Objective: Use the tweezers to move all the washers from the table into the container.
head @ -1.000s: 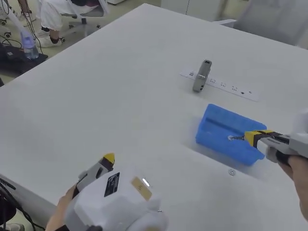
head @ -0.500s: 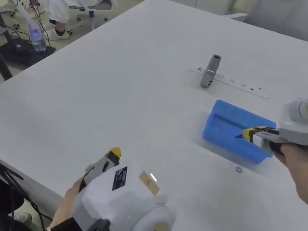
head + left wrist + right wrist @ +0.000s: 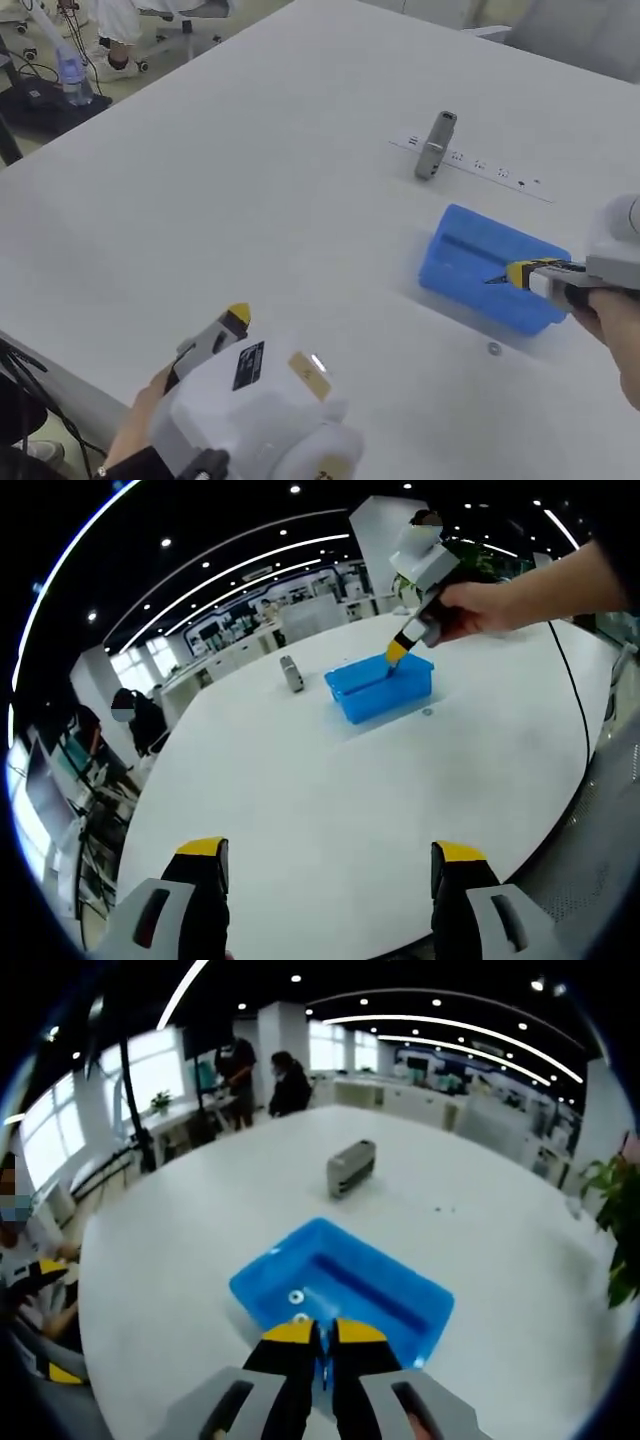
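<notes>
The right hand-held gripper [image 3: 527, 272] has its jaws pressed together on the tweezers [image 3: 497, 279]. The tweezer tips reach in over the blue container [image 3: 470, 300] from its right end. In the right gripper view two washers [image 3: 297, 1298] lie on the container floor, just ahead of the tips. Whether the tips pinch anything themselves is too small to tell.

The step in hand looks like a drop-off into the container. It is not the last one, since one washer [image 3: 493, 348] lies on the worktop [image 3: 250, 180], just beside the container's near wall and apart from it.

The next move probably calls for lifting the tweezers clear of the rim and bringing them down on that loose washer. The tips would need to catch its thin edge, as it lies flat and could easily skid on the smooth surface.

The left hand-held gripper [image 3: 330, 848] hovers by the worktop's near edge, well apart from the container, with its jaws spread wide and nothing between them. A grey block [image 3: 435, 145] stands beyond the container, toward the far edge.
</notes>
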The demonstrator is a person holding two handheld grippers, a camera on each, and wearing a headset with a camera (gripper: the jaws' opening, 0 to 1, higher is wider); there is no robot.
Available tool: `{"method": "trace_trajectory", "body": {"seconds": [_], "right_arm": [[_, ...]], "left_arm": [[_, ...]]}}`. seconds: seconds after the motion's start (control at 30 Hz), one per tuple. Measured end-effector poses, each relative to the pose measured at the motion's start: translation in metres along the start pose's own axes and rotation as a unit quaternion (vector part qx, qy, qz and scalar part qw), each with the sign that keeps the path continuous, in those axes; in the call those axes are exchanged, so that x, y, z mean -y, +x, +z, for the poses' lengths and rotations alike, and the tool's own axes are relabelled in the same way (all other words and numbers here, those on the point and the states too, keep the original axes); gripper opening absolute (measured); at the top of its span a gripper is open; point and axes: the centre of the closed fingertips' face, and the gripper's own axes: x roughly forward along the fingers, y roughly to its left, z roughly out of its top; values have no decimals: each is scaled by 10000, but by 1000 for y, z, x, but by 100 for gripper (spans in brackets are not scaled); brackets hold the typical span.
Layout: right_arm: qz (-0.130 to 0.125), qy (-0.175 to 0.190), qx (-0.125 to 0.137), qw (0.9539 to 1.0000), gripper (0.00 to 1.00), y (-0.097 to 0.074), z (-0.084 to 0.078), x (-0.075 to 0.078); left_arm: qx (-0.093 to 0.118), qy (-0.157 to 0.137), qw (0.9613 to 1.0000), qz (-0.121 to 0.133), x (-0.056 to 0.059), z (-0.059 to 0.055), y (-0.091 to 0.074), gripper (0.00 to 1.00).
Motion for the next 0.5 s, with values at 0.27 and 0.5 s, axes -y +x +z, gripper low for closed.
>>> {"method": "trace_trajectory", "body": {"seconds": [0.27,0.5], "right_arm": [[23,139,272,9995,2,-35,-4,-4],[57,327,385,9987,2,-59,-12,-8]], "left_arm": [[15,24,10000,-12,1,1,0,85],[8,20,10000,-7,0,0,0,85]]}}
